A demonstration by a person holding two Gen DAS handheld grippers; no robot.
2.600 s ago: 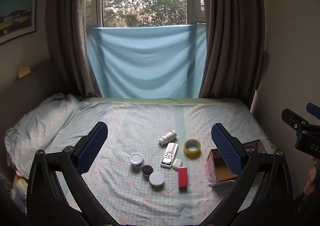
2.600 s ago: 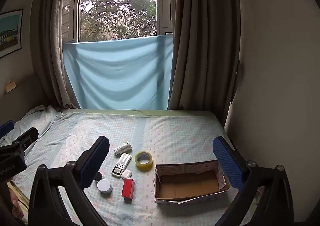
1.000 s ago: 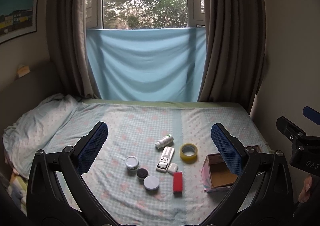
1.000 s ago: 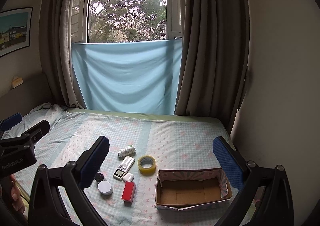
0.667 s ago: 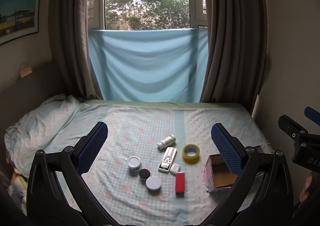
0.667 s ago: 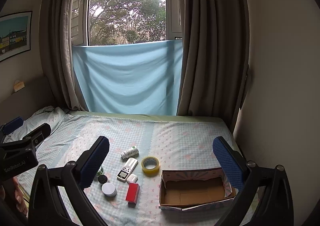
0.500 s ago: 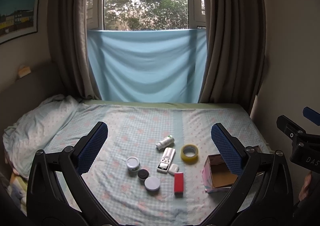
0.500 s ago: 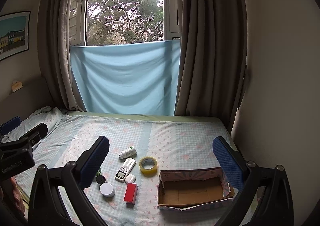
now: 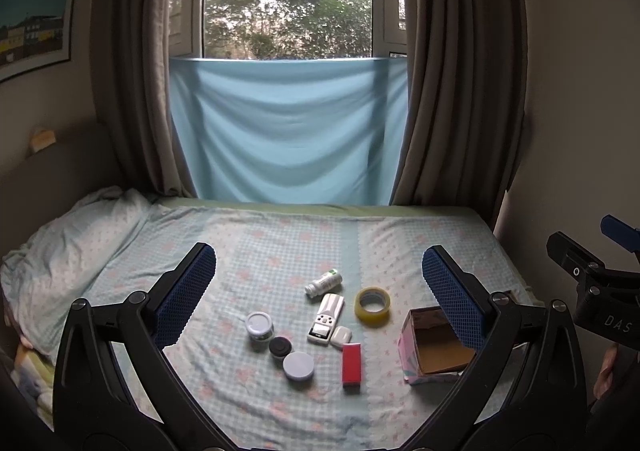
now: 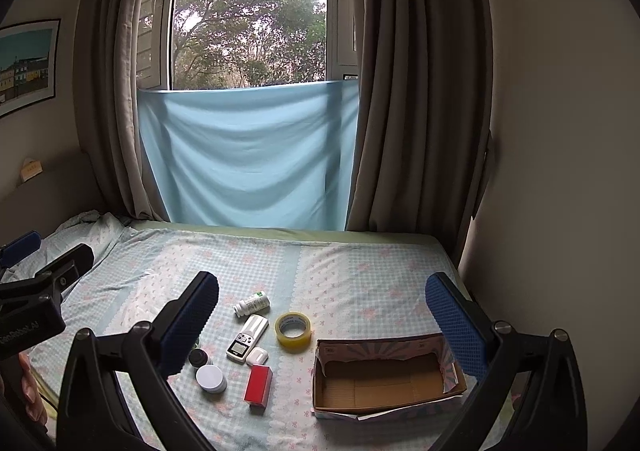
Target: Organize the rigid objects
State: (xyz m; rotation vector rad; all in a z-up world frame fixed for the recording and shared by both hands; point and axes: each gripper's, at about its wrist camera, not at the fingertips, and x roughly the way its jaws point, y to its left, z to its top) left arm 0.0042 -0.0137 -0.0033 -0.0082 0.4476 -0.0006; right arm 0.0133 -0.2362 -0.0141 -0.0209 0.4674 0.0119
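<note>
On the bed [image 9: 280, 235], nothing has shifted; both tongs, left [image 9: 316, 283] and right [image 10: 320, 311], stay released, aloft, box [image 10: 384, 375] empty, sorting unstarted.

Showing black forked frames with silver screws on the left gripper [image 9: 318, 293] and right gripper [image 10: 322, 317], blue dimpled pads [image 9: 186, 291], white lettering, bare skin at lower left.

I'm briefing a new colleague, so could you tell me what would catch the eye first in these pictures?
A cluster of small items lies mid-bed: a red box, a yellow tape roll and a white bottle lying on its side. To their right sits an open, empty cardboard box. Behind, a blue sheet hangs across the window.
</note>
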